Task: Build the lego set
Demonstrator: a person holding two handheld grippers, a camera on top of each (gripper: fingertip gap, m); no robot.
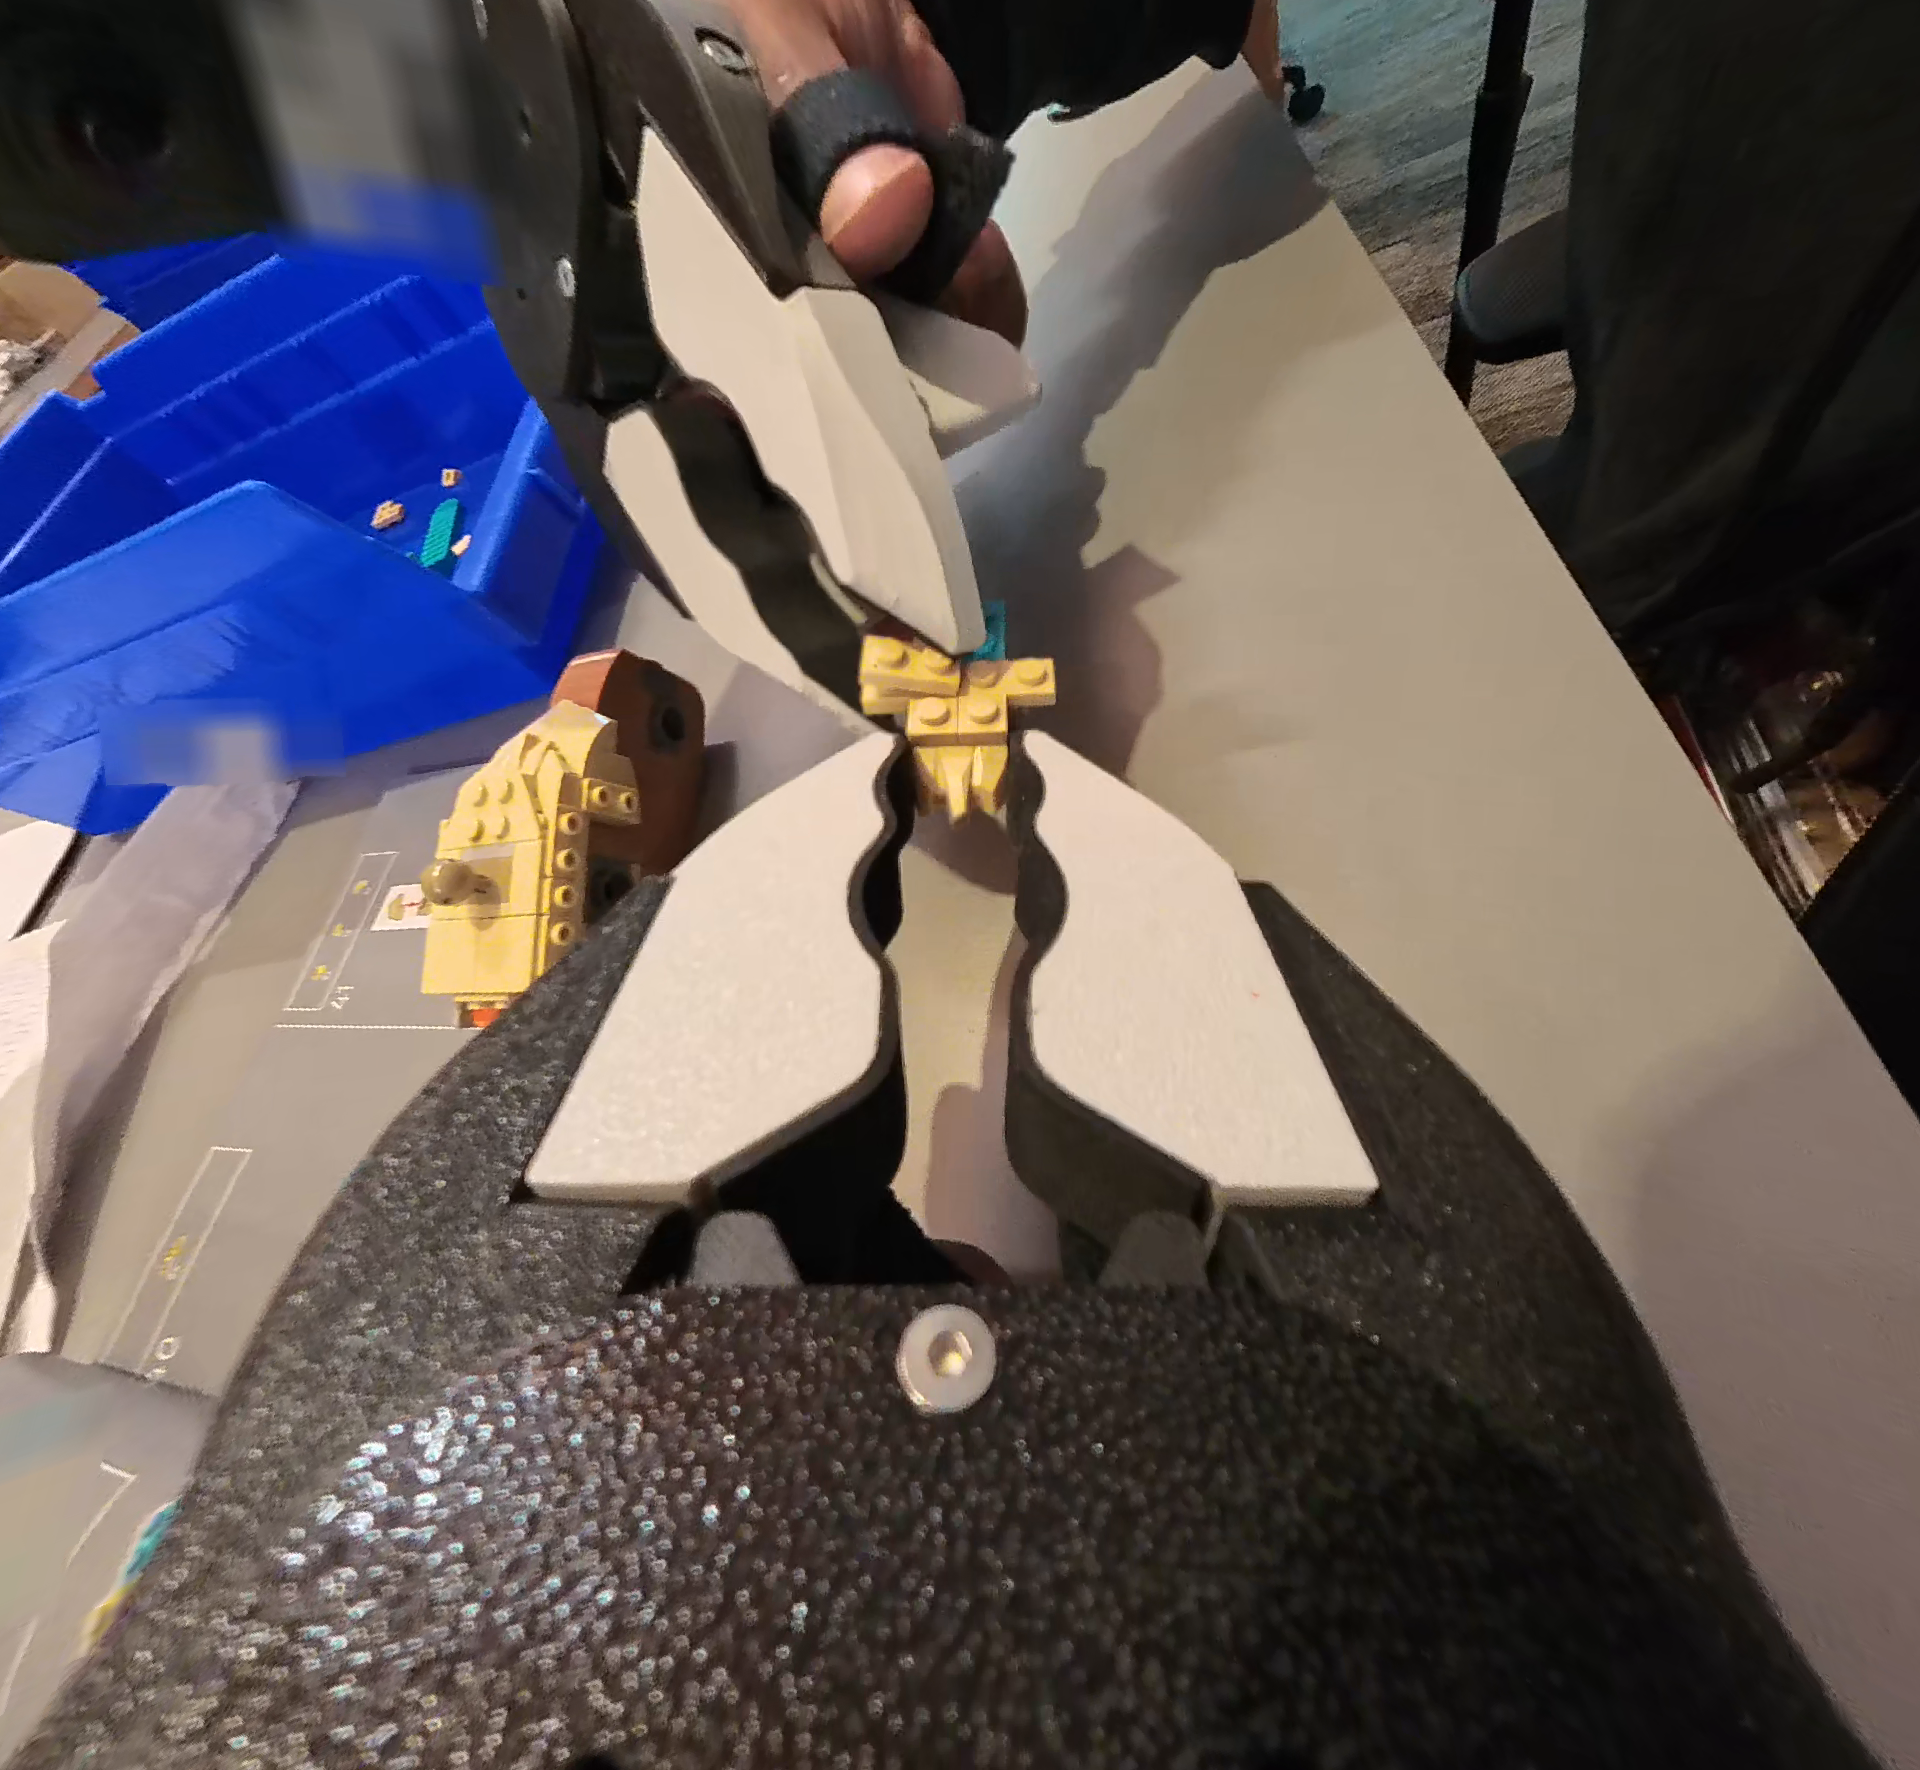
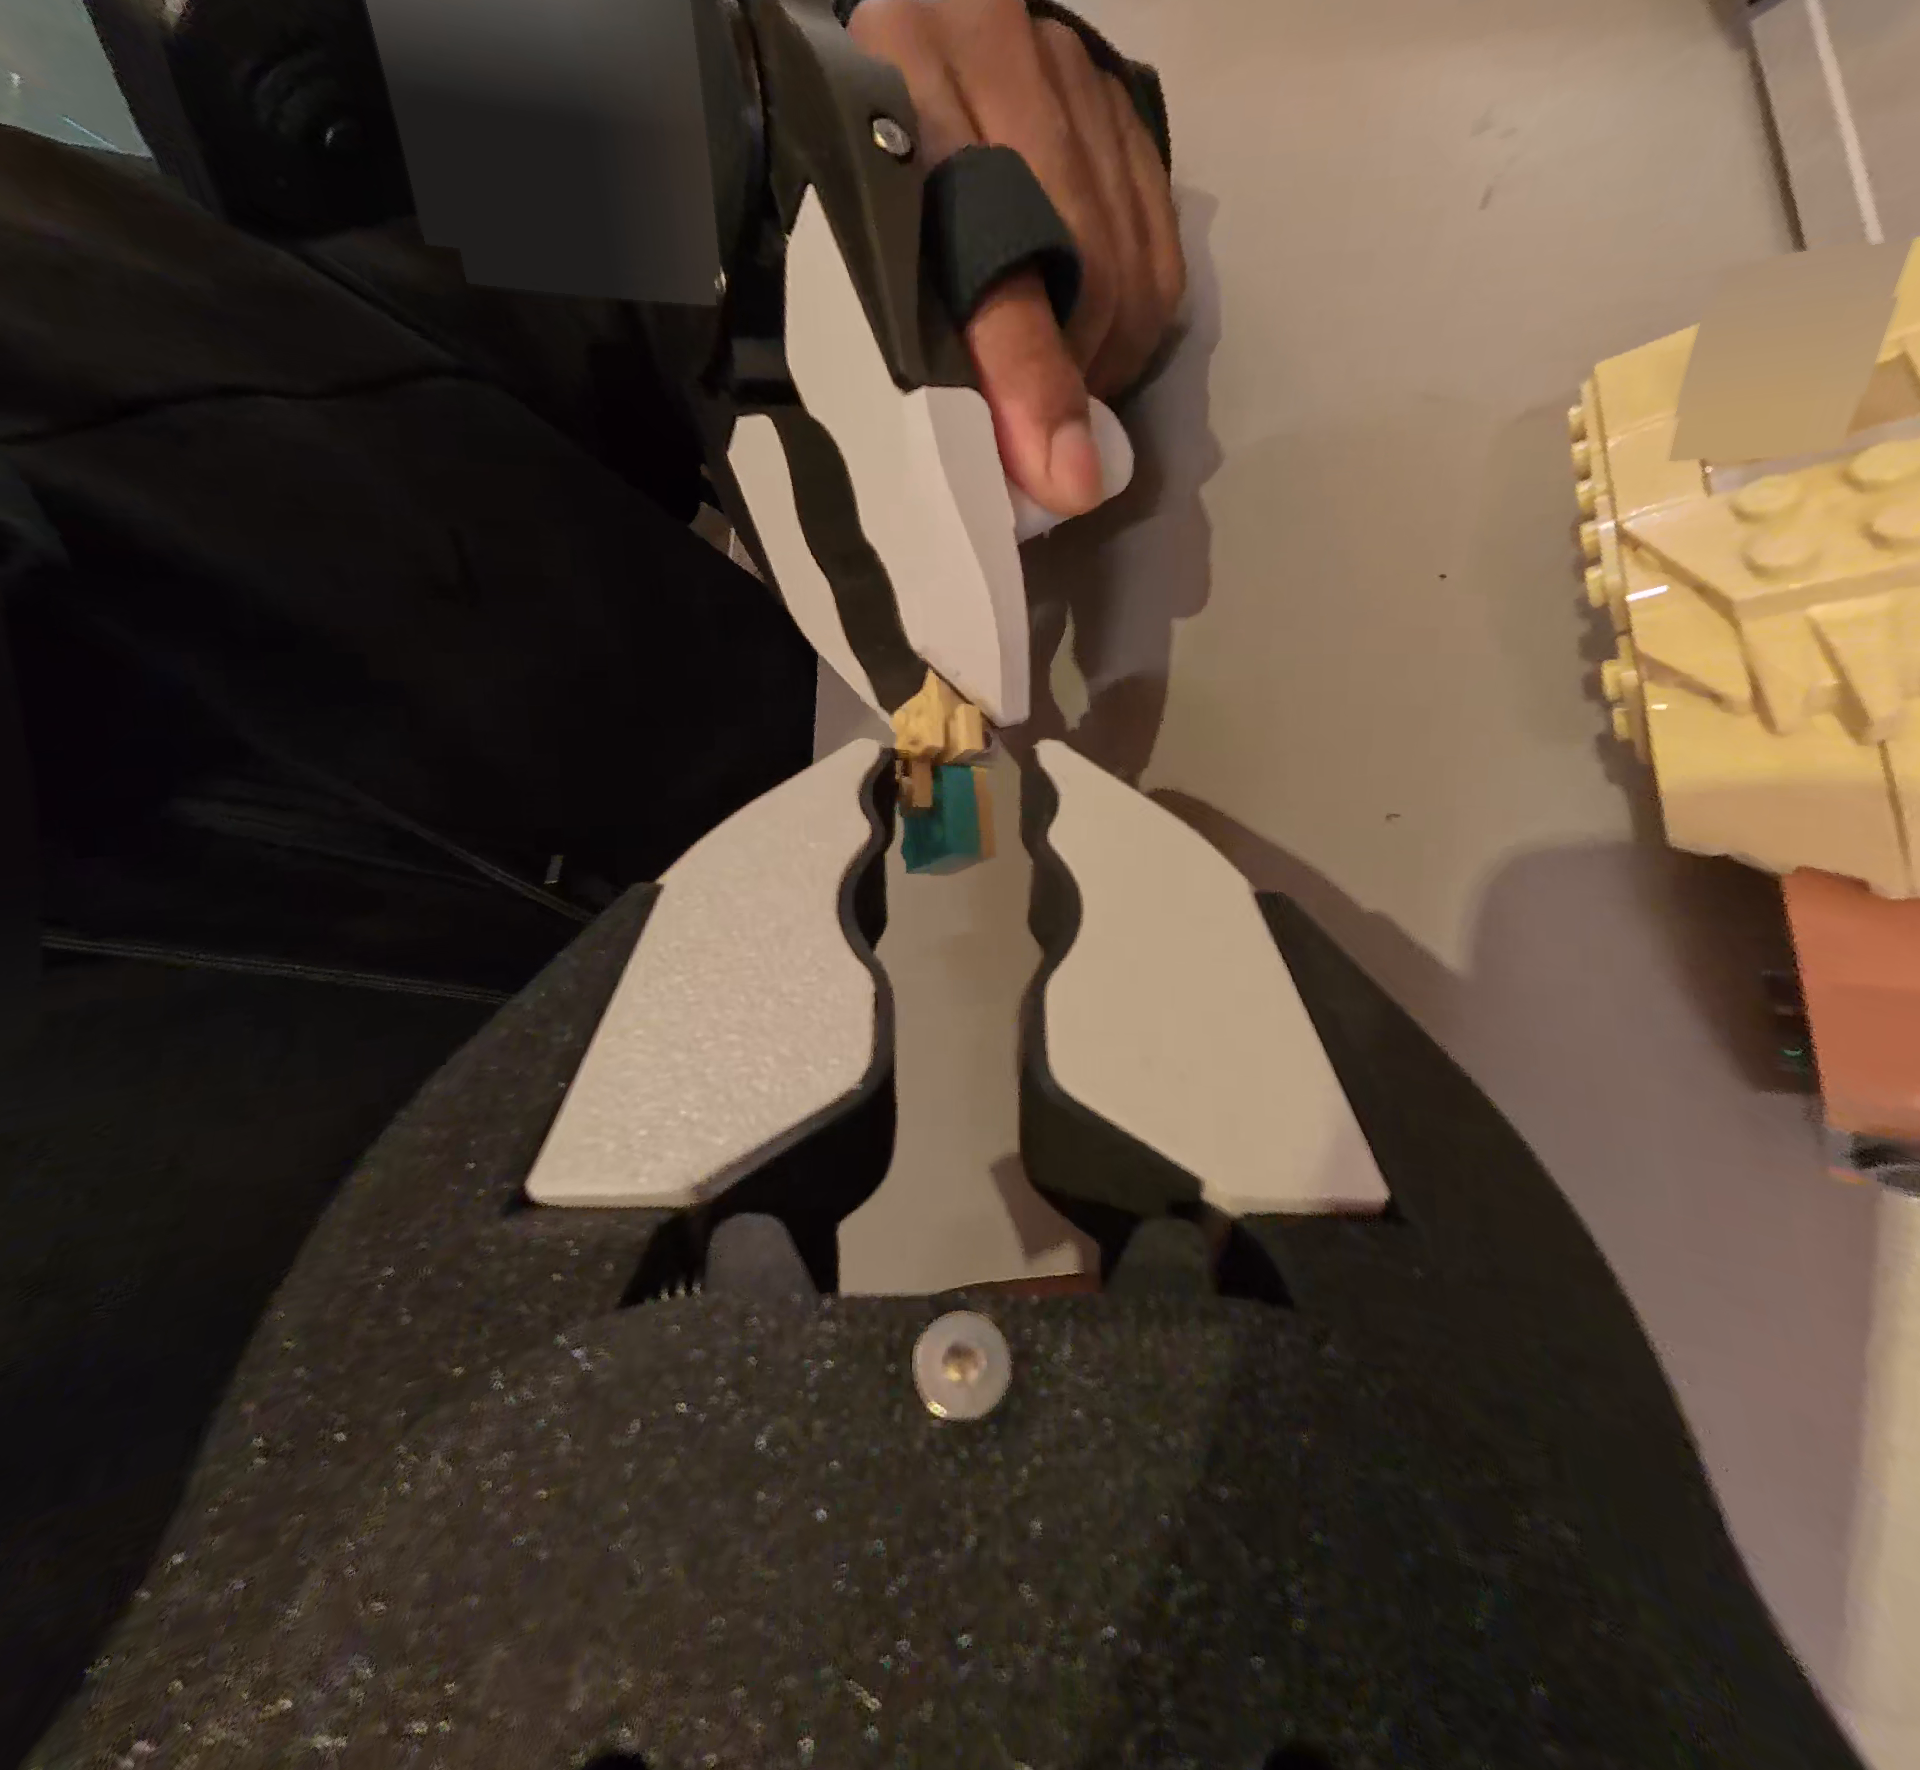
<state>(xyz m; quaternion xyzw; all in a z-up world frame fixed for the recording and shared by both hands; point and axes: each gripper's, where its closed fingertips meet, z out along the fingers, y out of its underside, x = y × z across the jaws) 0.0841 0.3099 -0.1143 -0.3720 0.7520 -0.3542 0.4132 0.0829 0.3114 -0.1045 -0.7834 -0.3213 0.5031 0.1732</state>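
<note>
Left wrist view: the left gripper [image 1: 961, 764] has its jaws drawn in narrow around the lower, claw-like end of a small tan assembly [image 1: 961, 712], which it holds above the grey table [image 1: 1403, 785]. The studded plates face up toward the camera, which suits pressing a piece onto them. The right gripper [image 1: 940, 634] comes down from above with its jaws meeting at the assembly's upper left, where a teal piece [image 1: 995, 629] peeks out beside the fingertip. It seems to be seating or steadying that piece while the left gripper acts as a vise. To the left, a larger tan and brown build [image 1: 551, 858] stands on an instruction sheet [image 1: 312, 993], parked within reach, probably to receive this sub-assembly. Behind it, blue bins [image 1: 260, 494] hold a few loose pieces.

Right wrist view: the right gripper [image 2: 956, 785] shows a narrow gap between its jaws, and the teal piece [image 2: 940, 827] sits in it with tan parts joined above. The left finger is against the piece, but a sliver of table shows on the right side, so I cannot tell whether the grip is firm. The left gripper [image 2: 940, 707] reaches in from the top and pinches the tan end. The two tools oppose each other so that each push has a counter-hold. The larger build [image 2: 1766, 660] rests at the right edge on the table [image 2: 1455, 162], well apart from the work.
</note>
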